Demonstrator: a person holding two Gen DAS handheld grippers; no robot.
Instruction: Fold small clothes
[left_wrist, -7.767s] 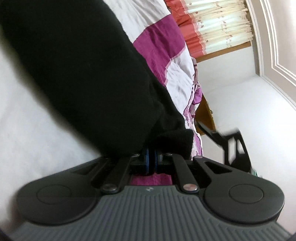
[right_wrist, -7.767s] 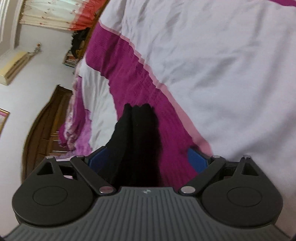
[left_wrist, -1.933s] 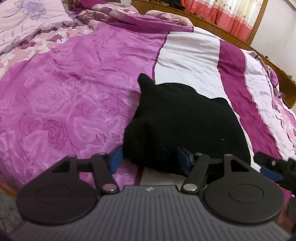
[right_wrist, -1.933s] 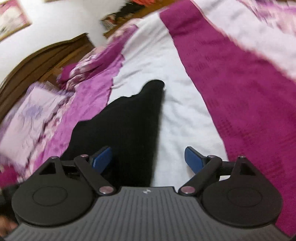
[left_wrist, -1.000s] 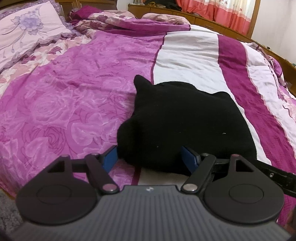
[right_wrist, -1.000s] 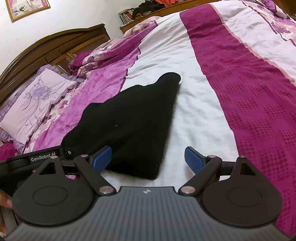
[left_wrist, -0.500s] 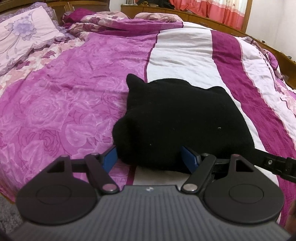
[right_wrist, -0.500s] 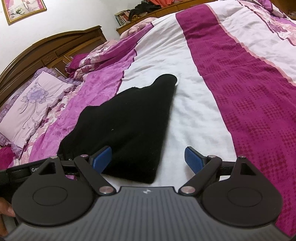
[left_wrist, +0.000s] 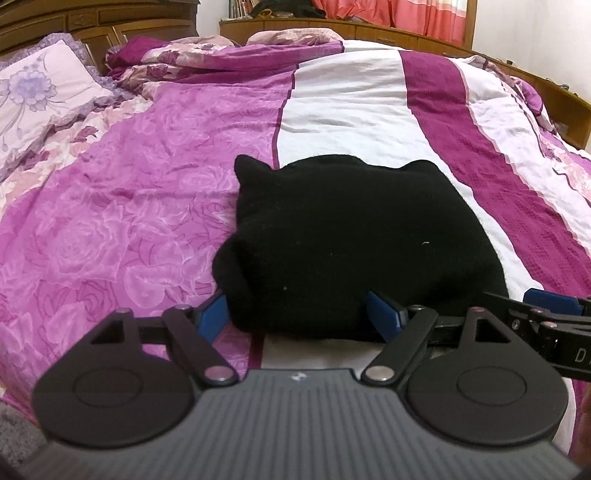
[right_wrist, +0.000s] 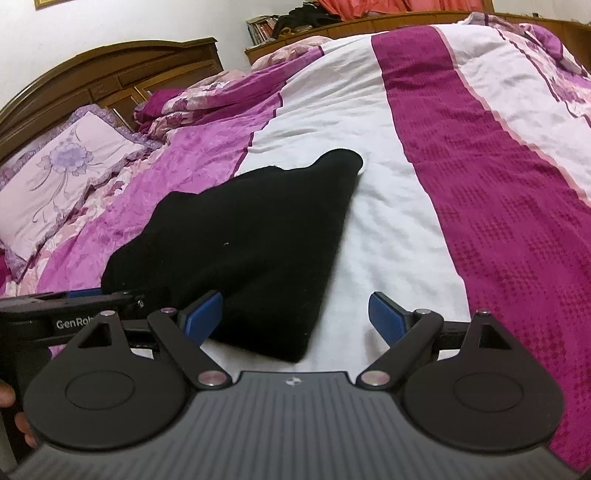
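Black garment (left_wrist: 354, 240) lies folded in a thick flat slab on the bedspread (left_wrist: 147, 206), across the seam between the pink floral panel and the white stripe, 2 small corners poking up at its far edge. Left gripper (left_wrist: 299, 314) has its jaws spread wide, straddling the near left corner without pinching; right gripper (right_wrist: 291, 314) is likewise released around the near right corner. Since 7.8 s ago, when both held it aloft, the cloth has been laid down and let go

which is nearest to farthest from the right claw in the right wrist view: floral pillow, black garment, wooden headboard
1. black garment, just ahead of the right claw, lying on the bed.
2. floral pillow, far left.
3. wooden headboard, behind the pillow.
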